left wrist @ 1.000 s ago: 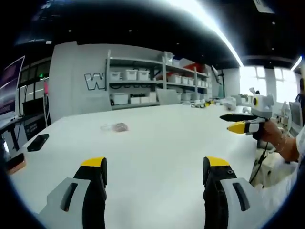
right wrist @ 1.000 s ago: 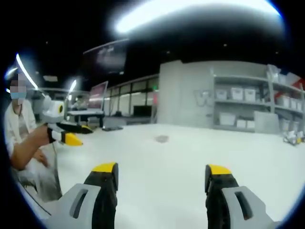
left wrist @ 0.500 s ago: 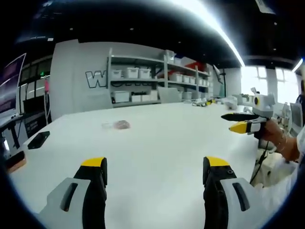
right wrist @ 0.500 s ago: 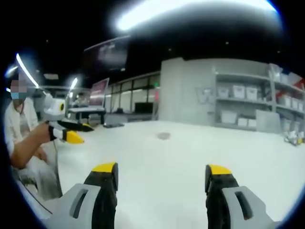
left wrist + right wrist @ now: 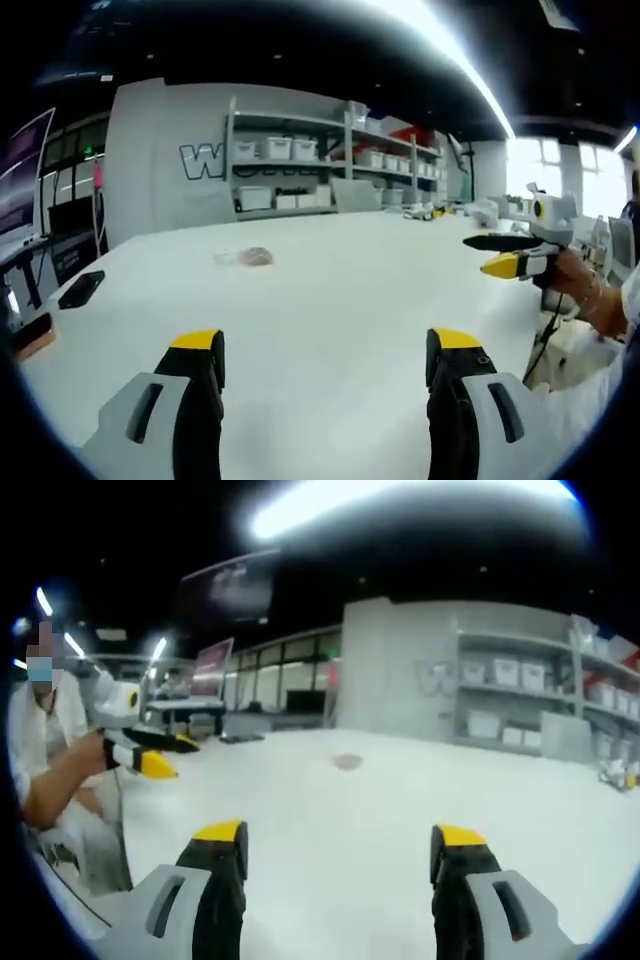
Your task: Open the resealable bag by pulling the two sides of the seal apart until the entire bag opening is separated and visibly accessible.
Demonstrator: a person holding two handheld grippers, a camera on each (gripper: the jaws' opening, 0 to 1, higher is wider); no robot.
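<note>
Far out on the white table (image 5: pixel 330 300) lies the resealable bag (image 5: pixel 247 258), untouched; the left gripper (image 5: pixel 318 362) and right gripper (image 5: pixel 340 852) hover spread and empty, probably ready to approach.

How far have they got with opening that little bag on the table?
Nothing looks done yet. The bag lies alone far out on the white table, too small to tell its seal. Nothing is in hand: the left gripper and right gripper are both open and empty, held above the table. Reaching the bag, gripping both sides and pulling remain.
</note>
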